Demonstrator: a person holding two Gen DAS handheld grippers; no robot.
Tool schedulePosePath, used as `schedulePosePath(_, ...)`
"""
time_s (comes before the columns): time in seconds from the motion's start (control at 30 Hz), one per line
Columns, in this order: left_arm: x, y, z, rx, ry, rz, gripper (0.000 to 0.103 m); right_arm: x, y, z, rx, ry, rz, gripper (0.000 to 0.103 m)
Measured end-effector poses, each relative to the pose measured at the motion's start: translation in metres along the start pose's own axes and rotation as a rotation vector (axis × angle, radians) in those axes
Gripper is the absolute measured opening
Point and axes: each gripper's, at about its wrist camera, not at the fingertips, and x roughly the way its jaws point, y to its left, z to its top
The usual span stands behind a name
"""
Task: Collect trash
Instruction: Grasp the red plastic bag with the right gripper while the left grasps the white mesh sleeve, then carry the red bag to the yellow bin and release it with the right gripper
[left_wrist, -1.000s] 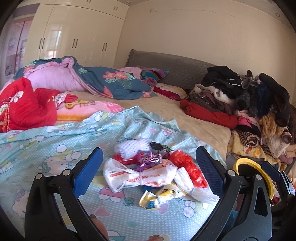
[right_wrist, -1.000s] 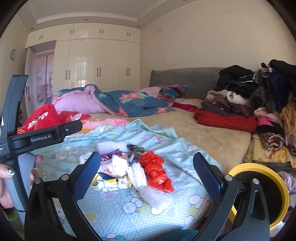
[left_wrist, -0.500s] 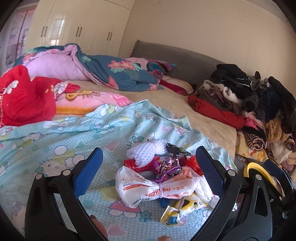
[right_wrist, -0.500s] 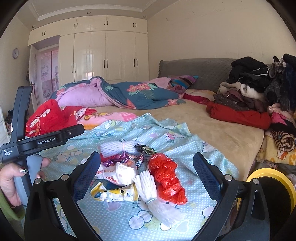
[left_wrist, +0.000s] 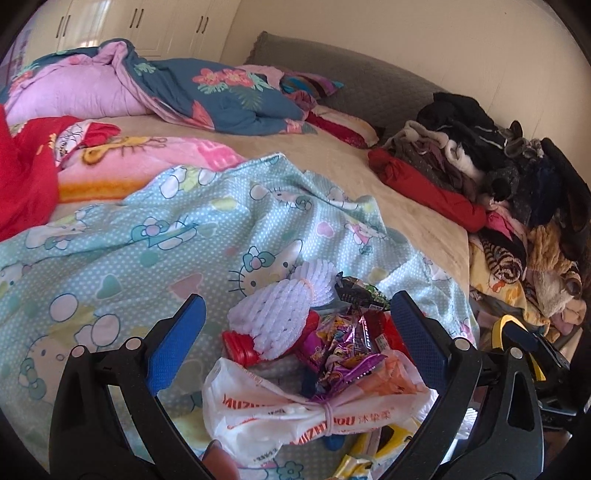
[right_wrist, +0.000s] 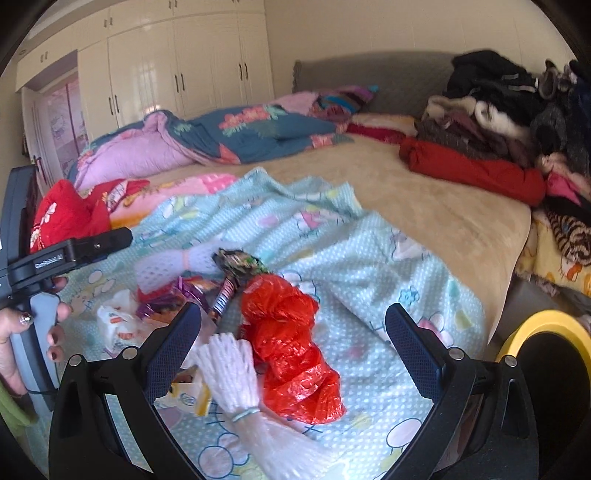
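Observation:
A heap of trash lies on the light-blue cartoon sheet (left_wrist: 155, 236) at the bed's near corner. My left gripper (left_wrist: 295, 325) is open, its blue pads either side of a white foam fruit net (left_wrist: 280, 306), purple snack wrappers (left_wrist: 343, 350) and a tied white plastic bag (left_wrist: 317, 413) just below. My right gripper (right_wrist: 293, 332) is open too, straddling a crumpled red plastic bag (right_wrist: 291, 343) and a white foam net (right_wrist: 232, 373). A dark candy wrapper (right_wrist: 236, 266) lies just beyond. Neither gripper holds anything.
A yellow-rimmed black bin (right_wrist: 550, 354) stands on the floor right of the bed. Piled clothes (left_wrist: 498, 155) fill the bed's right side. Quilts (left_wrist: 166, 85) and a red cloth (left_wrist: 26, 173) lie left and behind. A person's hand (right_wrist: 26, 332) holds the left gripper's handle.
Both grippers have moved forward and down toward the trash heap, which now looks larger and sits between their fingers. Both stay open.

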Motion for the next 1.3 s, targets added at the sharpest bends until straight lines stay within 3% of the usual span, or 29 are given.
schedulePosePath(0.13,0.021,0.000,0.000,0.020,0.051,0.009,0.091,0.029,-0.005,-0.004,0.017,0.113,0.017,0.097)
schedulePosePath(0.37,0.044,0.008,-0.001,0.004,0.126,0.001,0.079,0.062,-0.008,-0.015,0.080,0.224,0.059,0.095)
schedulePosePath(0.53,0.052,0.008,-0.002,0.000,0.148,-0.005,0.064,0.073,-0.007,-0.016,0.090,0.264,0.096,0.067)
schedulePosePath(0.6,0.053,0.008,-0.002,-0.001,0.154,-0.012,0.056,0.076,-0.008,-0.017,0.097,0.276,0.120,0.049)
schedulePosePath(0.63,0.054,0.007,-0.002,0.001,0.155,-0.014,0.043,0.077,-0.008,-0.017,0.097,0.277,0.127,0.045)
schedulePosePath(0.73,0.056,0.004,-0.004,0.009,0.166,-0.021,0.021,0.070,-0.009,-0.016,0.095,0.250,0.140,0.040)
schedulePosePath(0.87,0.049,-0.002,-0.004,0.027,0.136,-0.032,0.011,0.056,-0.014,-0.013,0.118,0.197,0.133,0.040)
schedulePosePath(1.3,-0.013,-0.034,0.015,0.005,-0.043,-0.119,0.008,0.002,-0.035,-0.006,0.185,0.043,0.121,0.040)
